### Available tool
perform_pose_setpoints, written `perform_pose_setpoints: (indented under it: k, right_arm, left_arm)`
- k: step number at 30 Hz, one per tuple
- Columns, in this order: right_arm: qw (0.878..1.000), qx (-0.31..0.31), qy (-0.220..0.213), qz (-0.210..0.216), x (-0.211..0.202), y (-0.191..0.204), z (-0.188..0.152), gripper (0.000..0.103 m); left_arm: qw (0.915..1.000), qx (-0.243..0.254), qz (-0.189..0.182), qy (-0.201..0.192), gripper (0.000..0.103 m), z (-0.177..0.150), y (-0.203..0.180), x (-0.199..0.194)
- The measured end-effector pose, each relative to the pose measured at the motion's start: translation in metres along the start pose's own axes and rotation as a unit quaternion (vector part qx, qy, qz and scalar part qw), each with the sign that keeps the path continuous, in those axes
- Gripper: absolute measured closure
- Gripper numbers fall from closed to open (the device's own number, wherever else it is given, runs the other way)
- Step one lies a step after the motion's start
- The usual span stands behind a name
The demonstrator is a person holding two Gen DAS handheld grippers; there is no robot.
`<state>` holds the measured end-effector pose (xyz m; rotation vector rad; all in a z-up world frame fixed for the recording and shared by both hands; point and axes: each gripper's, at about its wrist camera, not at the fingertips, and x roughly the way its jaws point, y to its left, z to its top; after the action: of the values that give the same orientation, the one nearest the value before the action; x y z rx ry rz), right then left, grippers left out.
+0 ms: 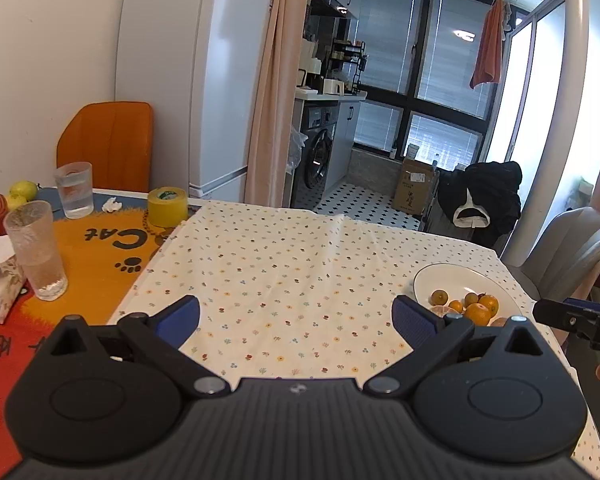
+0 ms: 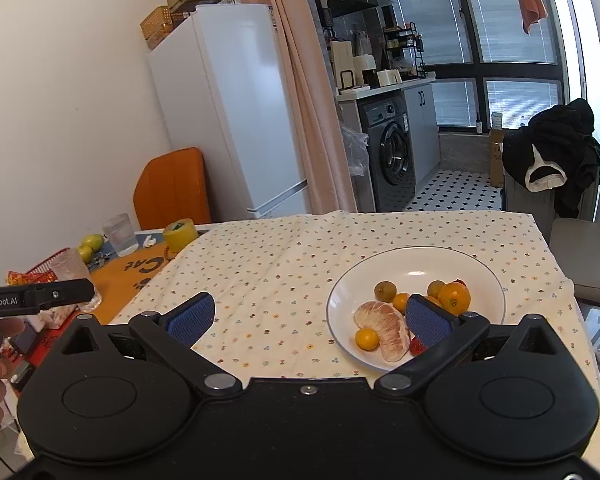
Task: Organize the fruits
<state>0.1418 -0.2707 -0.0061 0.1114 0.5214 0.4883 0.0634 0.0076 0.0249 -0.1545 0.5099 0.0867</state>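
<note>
Both claws hover spread wide and empty over the table (image 1: 284,264), the white plate (image 2: 480,276) of fruit lying just ahead of the right claw (image 2: 310,316) and to the right of the left claw (image 1: 296,316).

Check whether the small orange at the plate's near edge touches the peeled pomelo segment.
Touching. In the right wrist view, the small orange sits pressed against the pomelo segment, no gap between.

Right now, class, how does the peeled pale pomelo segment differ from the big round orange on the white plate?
The peeled pale pomelo segment is pinkish, long and curved; the big round orange is bright orange and ball-shaped. The segment has no rind, the orange keeps its rind. The segment lies nearer the camera, the orange farther back. Both rest in the white plate.
</note>
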Motion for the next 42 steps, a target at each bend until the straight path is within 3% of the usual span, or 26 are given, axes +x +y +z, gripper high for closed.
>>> perform_pose_setpoints:
  k: [10,17,22,42]
  right_arm:
    - [1.000,-0.010,0.012,0.011,-0.022,0.012,-0.002,0.000]
    - [1.000,-0.017,0.003,0.013,-0.043,0.019,-0.006,0.000]
    - [0.999,-0.025,0.024,0.017,-0.047,0.024,-0.011,0.000]
    - [0.999,-0.029,0.028,0.026,-0.057,0.030,-0.018,0.000]
  left_arm:
    - [0.9995,0.026,-0.001,-0.016,0.000,-0.009,-0.005,-0.035]
    - [0.9996,0.021,-0.006,-0.015,0.000,-0.012,0.003,-0.052]
    - [0.9997,0.009,0.005,-0.023,0.000,-0.012,0.009,-0.064]
    - [0.9993,0.030,0.001,-0.020,0.000,-0.021,0.002,-0.071]
